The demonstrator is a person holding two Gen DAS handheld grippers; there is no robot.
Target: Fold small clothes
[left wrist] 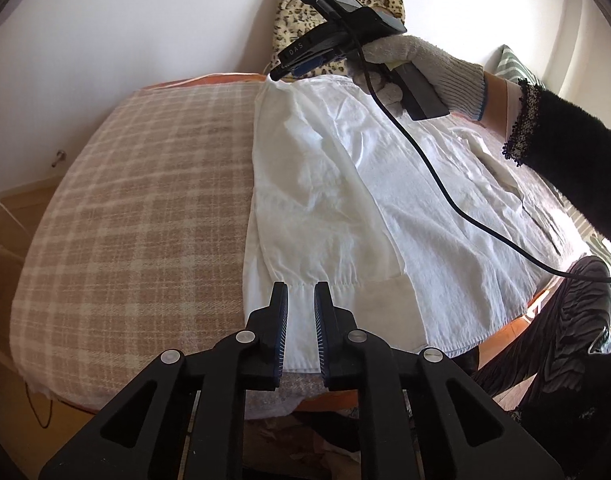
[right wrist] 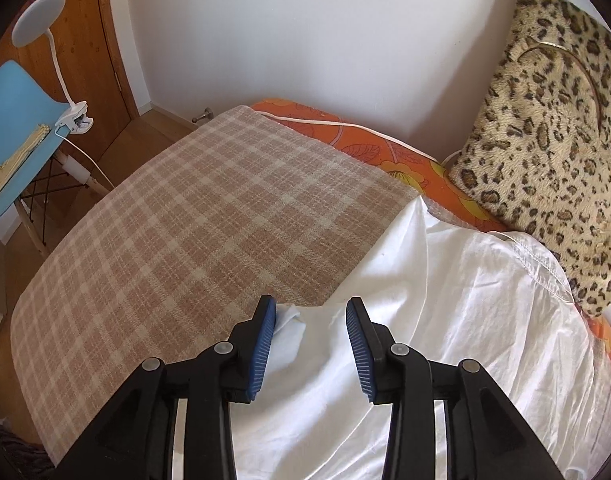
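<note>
From the left wrist camera, a white garment [left wrist: 345, 184] lies spread on a bed covered by a beige plaid blanket [left wrist: 145, 200]. One part of it is folded over the rest, leaving a long diagonal crease down the middle, and its near hem hangs to the bed's front edge. The left gripper [left wrist: 301, 292] hovers just above that hem, its blue-padded fingers [left wrist: 282, 320] standing a narrow gap apart; white cloth shows through the gap, but nothing is pinched between the pads, so the grip is released. At the far side of the garment, a gloved hand [left wrist: 421, 64] with a dark fuzzy sleeve holds the right gripper [left wrist: 277, 74] over the garment's far corner. Its tips point down toward the cloth; from this angle I cannot tell how its fingers stand. A black cable [left wrist: 445, 184] trails from it across the white cloth. A leopard-print cushion [left wrist: 301, 20] leans against the wall behind it.

From the right wrist camera, the right gripper [right wrist: 311, 306] is clearly spread, its fingers [right wrist: 359, 344] well apart and free of the garment [right wrist: 445, 320], which lies below and to the right of them. A small bunched fold of the cloth rises just beside the left-hand pad, seemingly not clamped. The plaid blanket [right wrist: 185, 240] stretches away to the left, an orange patterned sheet [right wrist: 369, 148] shows along the wall side, and the leopard cushion [right wrist: 545, 140] stands just past the garment's far edge. A blue chair [right wrist: 13, 120] with a clip-on lamp [right wrist: 41, 20] stands on the floor beyond the bed.
</note>
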